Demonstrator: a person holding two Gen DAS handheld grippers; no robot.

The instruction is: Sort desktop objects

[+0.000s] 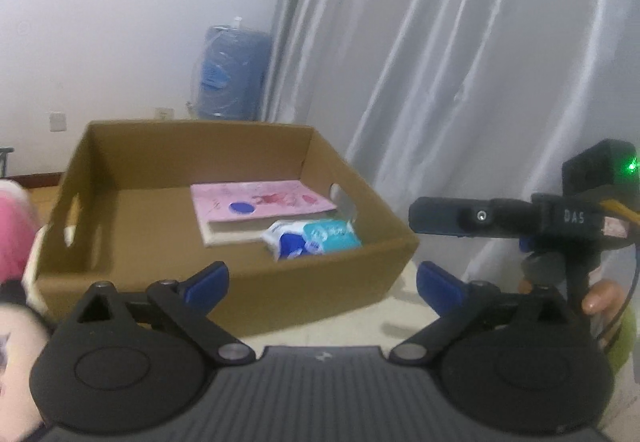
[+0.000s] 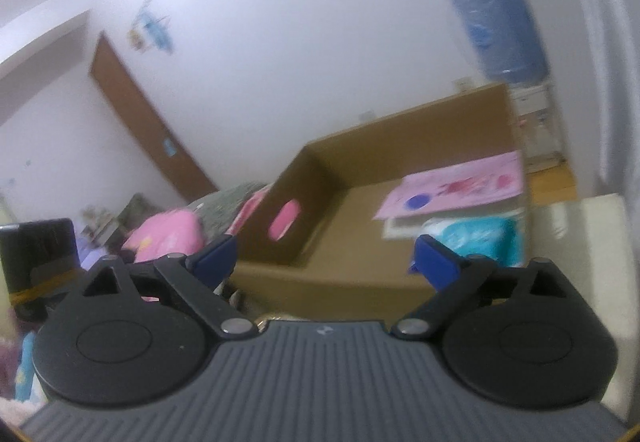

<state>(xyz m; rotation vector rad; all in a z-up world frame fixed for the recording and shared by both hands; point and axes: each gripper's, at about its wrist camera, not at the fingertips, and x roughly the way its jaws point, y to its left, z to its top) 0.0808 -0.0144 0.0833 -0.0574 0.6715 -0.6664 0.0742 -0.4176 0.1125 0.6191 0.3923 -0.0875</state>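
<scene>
Cardboard box is sitting open-topped on a pale counter, filling the middle of the left wrist view. On the far left edge, something pink and white is blurring past the box's outer wall. Inside the box, a pink book is lying flat on the floor toward the right half, and a blue and teal tissue pack is lying just in front of it, touching the near wall. The left tool is hovering before the box's near wall with its blue pads spread wide, holding nothing. Behind the box, a blue water jug is standing against the white wall, with a pale curtain hanging to its right. At the far right, the other black tool body is reaching in sideways.

In the right wrist view, a brown door and pink bedding are showing on the left. The right tool is hanging over the box rim, pads wide apart and empty. The book and tissue pack are lying at the box's right end.
</scene>
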